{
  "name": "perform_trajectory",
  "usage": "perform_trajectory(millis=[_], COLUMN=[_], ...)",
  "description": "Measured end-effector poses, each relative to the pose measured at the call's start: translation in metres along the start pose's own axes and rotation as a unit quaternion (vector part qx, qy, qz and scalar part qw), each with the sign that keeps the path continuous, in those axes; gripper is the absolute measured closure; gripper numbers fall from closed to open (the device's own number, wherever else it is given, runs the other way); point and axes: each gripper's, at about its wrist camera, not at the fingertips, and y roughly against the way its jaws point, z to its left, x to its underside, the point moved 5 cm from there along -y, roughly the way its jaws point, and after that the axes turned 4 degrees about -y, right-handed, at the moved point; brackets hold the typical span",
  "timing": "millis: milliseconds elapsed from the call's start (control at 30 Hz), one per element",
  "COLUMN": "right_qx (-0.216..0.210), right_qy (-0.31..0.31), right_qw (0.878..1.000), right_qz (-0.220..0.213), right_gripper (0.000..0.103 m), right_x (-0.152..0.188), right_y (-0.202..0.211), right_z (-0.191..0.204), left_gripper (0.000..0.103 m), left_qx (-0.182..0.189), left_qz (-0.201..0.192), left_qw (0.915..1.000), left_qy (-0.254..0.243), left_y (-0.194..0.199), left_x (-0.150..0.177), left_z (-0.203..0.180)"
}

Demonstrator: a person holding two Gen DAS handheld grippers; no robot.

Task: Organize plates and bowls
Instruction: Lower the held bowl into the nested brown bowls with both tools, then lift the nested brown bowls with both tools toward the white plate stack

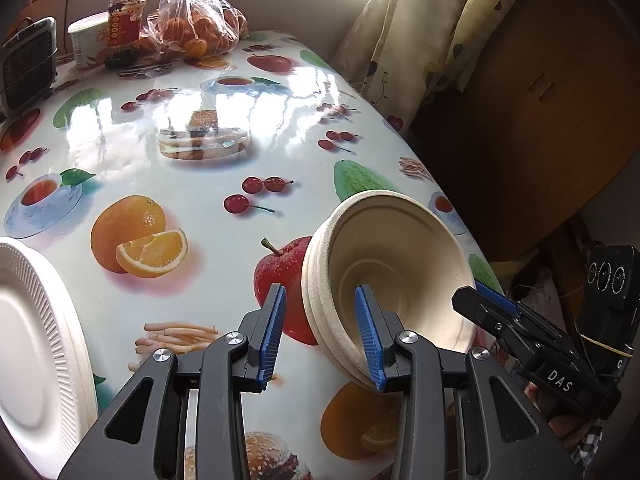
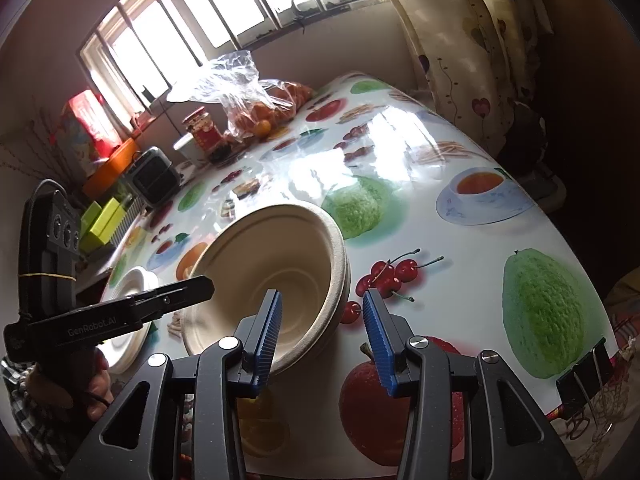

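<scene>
Several nested beige bowls point(image 1: 396, 264), tilted; ribbed rims.

The white plate point(image 1: 36, 340) is cut off by the left wrist view's edge.

Stack of bowls point(image 1: 394, 276) on the table point(image 1: 208, 128), plates point(image 1: 36, 332) to its left, bag of oranges point(image 1: 200, 20) and jar point(image 1: 124, 24) far behind.
</scene>
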Motion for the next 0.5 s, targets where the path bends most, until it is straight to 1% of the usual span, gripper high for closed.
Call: perform_trajectory(millis=[167, 267, 333, 433, 500], right_qx=[-0.003, -0.005, -0.006, -0.006, -0.006], right_qy=[0.0, -0.001, -0.002, -0.002, -0.001], right_qw=[1.0, 1.0, 1.0, 1.0, 1.0], right_qz=[0.001, 0.003, 0.003, 0.003, 0.003], right_gripper=[0.062, 0.067, 0.069, 0.073, 0.074], right_x=[0.0003, 0.0007, 0.0005, 0.0012, 0.0007], right_y=[-0.0001, -0.0016, -0.0016, -0.002, -0.0019], right_z=[0.0007, 0.0014, 0.0014, 0.0021, 0.0014], left_gripper=[0.066, 0.067, 0.074, 0.081, 0.083], left_qx=[-0.001, -0.001, -0.001, -0.001, -0.001], left_qz=[-0.003, -0.003, -0.001, 0.001, 0.002], left_qw=[1.0, 1.0, 1.0, 1.0, 1.0], left_qy=[0.002, 0.003, 0.003, 0.002, 0.003], left_y=[-0.0006, -0.0001, -0.0009, -0.002, -0.0024], left_x=[-0.0006, -0.0006, -0.0001, 0.0005, 0.0004], left_z=[0.0014, 0.0024, 0.0027, 0.0014, 0.0014])
